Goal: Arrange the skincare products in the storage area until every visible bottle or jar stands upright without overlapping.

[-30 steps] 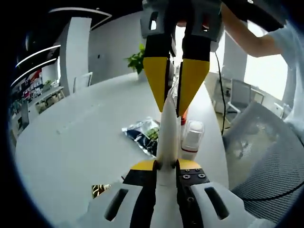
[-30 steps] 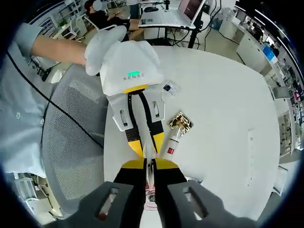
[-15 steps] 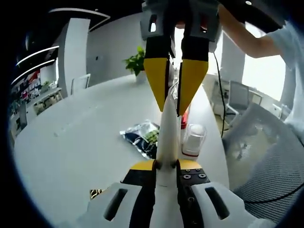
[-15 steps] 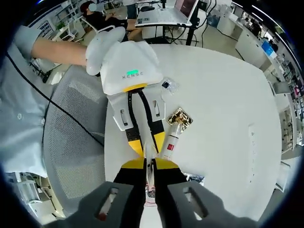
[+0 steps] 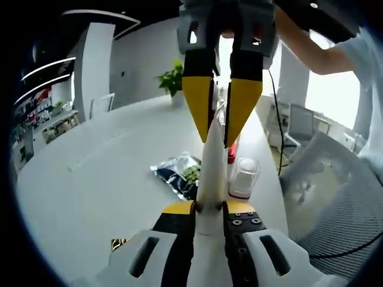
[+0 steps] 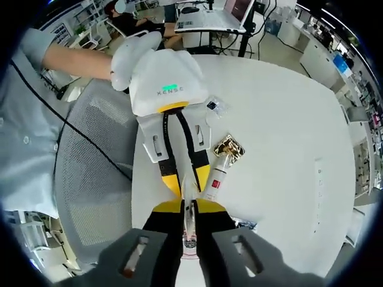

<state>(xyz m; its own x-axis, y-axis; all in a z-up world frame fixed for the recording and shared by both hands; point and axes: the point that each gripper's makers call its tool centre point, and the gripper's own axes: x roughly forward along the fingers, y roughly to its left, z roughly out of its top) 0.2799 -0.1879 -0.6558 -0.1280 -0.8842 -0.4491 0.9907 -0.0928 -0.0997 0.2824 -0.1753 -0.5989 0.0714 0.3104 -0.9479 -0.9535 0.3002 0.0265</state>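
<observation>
Both grippers are clamped on the same white tube [image 5: 210, 161], one at each end, lifted above the white table [image 5: 96, 179]. In the left gripper view the left gripper [image 5: 209, 206] has its yellow-tipped jaws squeezed onto the wide end of the tube, and the right gripper [image 5: 220, 134] comes down from the top with its yellow tips pinching the far end. The right gripper view gives the flip side: the right gripper [image 6: 188, 206] is closed on the thin crimped end of the tube [image 6: 189, 197], and the left gripper [image 6: 187, 184] reaches in from above with its white housing (little green light on it) and its jaws tight on the tube too.

The rest of the stuff is down on the table. A white bottle with a red label [image 6: 214, 182] lies on its side right next to the tube, with a crumpled gold wrapper [image 6: 228, 147] at its upper end. A small clear packet [image 6: 213, 107] sits a bit further out. In the left gripper view a clear-capped jar [image 5: 243, 177] stands upright beside the tube, a red bit peeks out behind it (can't tell what), and a dark foil sachet [image 5: 178, 171] lies flat to the left. A grey mesh chair [image 6: 90, 173] sits at the table edge, and the person's sleeve [image 6: 24, 119] is beside it.
</observation>
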